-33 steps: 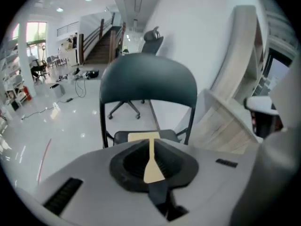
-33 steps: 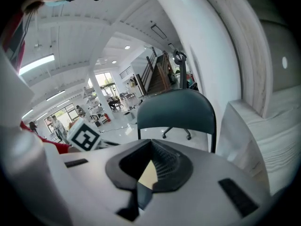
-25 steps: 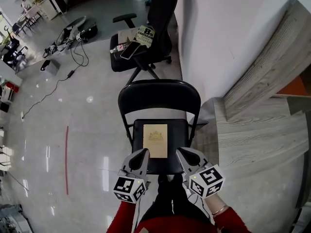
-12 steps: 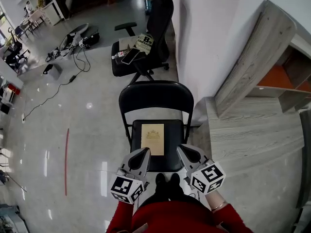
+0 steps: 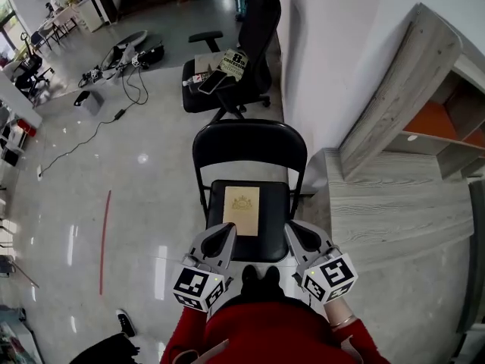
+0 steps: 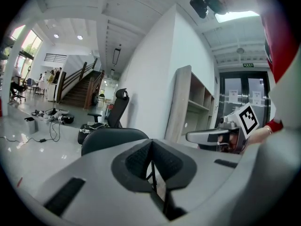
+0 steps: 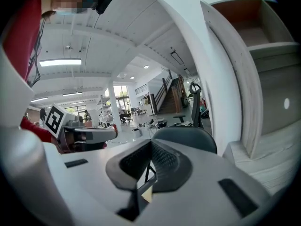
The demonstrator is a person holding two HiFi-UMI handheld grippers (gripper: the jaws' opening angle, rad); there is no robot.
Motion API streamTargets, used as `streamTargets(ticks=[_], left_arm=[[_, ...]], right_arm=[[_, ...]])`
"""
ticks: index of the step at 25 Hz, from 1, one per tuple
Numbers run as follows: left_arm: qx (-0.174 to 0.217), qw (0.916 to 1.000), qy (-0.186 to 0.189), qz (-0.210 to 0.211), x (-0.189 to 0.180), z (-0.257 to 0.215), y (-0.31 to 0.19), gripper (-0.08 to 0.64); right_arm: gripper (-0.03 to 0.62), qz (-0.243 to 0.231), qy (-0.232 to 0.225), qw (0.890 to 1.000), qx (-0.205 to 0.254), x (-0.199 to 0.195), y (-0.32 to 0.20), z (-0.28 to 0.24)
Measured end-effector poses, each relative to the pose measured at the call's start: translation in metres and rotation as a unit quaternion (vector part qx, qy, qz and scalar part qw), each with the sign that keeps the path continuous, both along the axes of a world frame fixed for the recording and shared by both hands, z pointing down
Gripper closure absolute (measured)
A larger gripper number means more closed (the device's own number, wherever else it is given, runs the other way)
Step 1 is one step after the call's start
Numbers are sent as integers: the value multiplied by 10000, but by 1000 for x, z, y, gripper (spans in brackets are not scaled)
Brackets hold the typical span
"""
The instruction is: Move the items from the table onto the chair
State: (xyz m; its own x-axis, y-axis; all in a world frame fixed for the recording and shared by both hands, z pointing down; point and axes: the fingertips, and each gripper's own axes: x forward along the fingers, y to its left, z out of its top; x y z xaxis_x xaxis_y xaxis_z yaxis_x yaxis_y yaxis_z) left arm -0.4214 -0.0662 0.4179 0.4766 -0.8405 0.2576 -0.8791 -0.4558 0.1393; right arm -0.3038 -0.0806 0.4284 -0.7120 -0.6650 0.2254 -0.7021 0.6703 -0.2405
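Note:
A tan booklet (image 5: 241, 209) lies flat on the seat of a black folding chair (image 5: 250, 152) in the head view. My left gripper (image 5: 225, 232) hovers at the seat's front left edge, just short of the booklet's near corner. It is shut with nothing in it (image 6: 151, 147). My right gripper (image 5: 292, 230) hangs at the front right edge, also shut and empty (image 7: 150, 149). In the right gripper view a sliver of the booklet (image 7: 146, 194) shows under the jaws, and the chair back (image 7: 186, 138) rises ahead. No table shows in any view.
A black office chair (image 5: 227, 82) with papers on its seat stands beyond the folding chair. A white wall and a grey wooden shelf unit (image 5: 402, 105) stand to the right, with a low wooden platform (image 5: 394, 211) below. Cables (image 5: 114, 67) lie on the glossy floor at far left.
The head camera has shifted slightly, so the chair sits a bit higher in view. Both grippers stay shut at the seat's front edge, and the booklet has not moved.

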Motion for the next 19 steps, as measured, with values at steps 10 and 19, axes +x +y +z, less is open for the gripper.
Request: streamTargets(ticks=[10, 19], left_arm=[[-184, 9998, 26, -77, -1, 7, -2, 552], [-220, 9997, -69, -59, -6, 12, -3, 551]], right_arm=[[580, 55, 98, 9999, -119, 7, 7, 5], [581, 88, 58, 9997, -197, 2, 10, 11]])
